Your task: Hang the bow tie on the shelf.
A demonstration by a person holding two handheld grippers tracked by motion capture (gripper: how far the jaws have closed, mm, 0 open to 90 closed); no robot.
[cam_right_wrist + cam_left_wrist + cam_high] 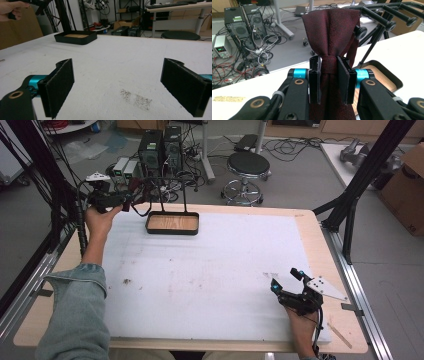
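A dark red cloth [331, 30], gathered like a necktie, hangs from a black peg rack [387, 16]. My left gripper [329, 63] is shut on its narrowed neck. In the high view the left gripper [131, 199] is held up at the table's far left, with the cloth [143, 194] beside the rack [172, 181]. The rack rises from a black tray with a wooden floor [172, 223]. My right gripper [285, 278] rests low on the white foam mat [210, 270] near the front right. It is open, with nothing between its jaws [120, 72]. The tray [75, 37] lies far ahead of it.
A round stool [248, 165], computer towers [160, 147] and tangled cables stand on the floor beyond the table. Black frame posts [360, 175] rise at the right, with a cardboard box [407, 190] behind. A thin wooden stick [340, 335] lies at the front right corner.
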